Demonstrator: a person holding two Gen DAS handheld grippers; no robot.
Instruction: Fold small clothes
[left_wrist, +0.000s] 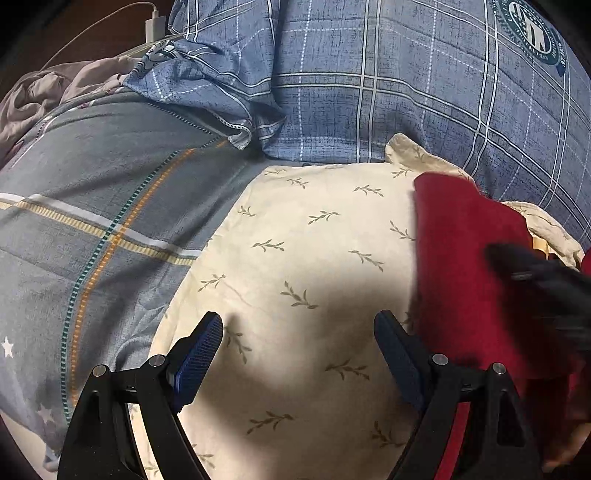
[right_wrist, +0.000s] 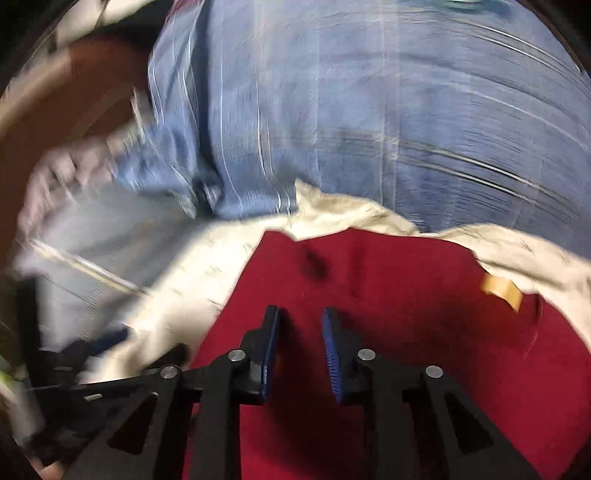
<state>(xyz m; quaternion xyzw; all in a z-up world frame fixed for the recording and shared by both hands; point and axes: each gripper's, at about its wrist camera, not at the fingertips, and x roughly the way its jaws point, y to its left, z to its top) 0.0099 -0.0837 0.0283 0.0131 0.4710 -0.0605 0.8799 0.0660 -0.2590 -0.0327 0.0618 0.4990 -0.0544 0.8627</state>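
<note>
Bed covered in a grey striped sheet (left_wrist: 92, 206), with a blue plaid quilt (left_wrist: 406, 92) bunched at the far side. We see the red garment (right_wrist: 406, 295) lying flat on a cream leaf-print cloth (left_wrist: 295, 240) spread over the bed, toward its right edge; a tan label (right_wrist: 502, 288) shows near the garment's far right border. Right gripper (right_wrist: 301, 325) hangs over the red fabric, fingers narrow with a clear gap, nothing pinched between them; this view is motion-blurred. Left gripper (left_wrist: 299, 325) sits over the bare cream cloth just left of the garment, fingers wide apart, empty. White charger and cable (left_wrist: 155, 24) at far left on a brown surface.
</note>
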